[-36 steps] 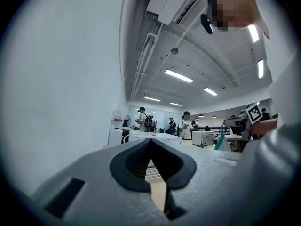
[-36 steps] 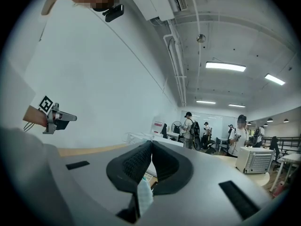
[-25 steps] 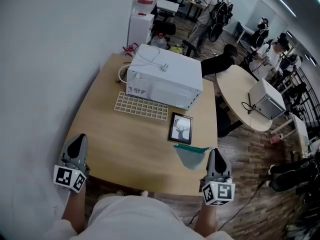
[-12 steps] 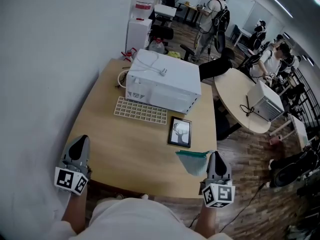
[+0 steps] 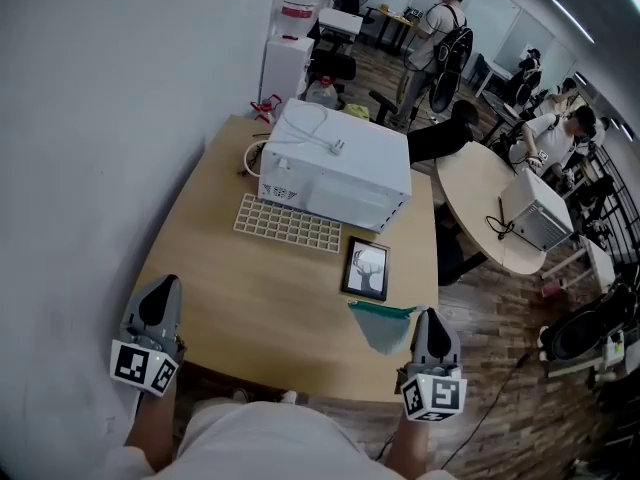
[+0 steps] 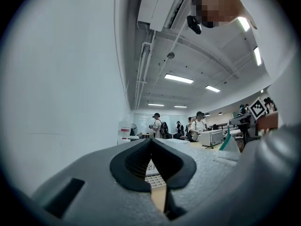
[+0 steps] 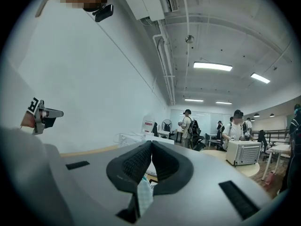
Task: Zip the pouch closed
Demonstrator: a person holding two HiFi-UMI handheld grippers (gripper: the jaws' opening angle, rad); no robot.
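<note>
Pouch pinched in closed right claw; left claw closed, empty, near table edge.

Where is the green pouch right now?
In the head view, the pouch lies at the near right edge of the table, just below the picture frame, beside the right gripper.

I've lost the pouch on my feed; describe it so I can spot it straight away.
On the light wooden table with the white microwave oven, look to the near right corner. Just nearer than the black-framed picture lies the pale green pouch, beside the right hand-held gripper. It alone is soft, with a teal strip along its far edge.
</note>
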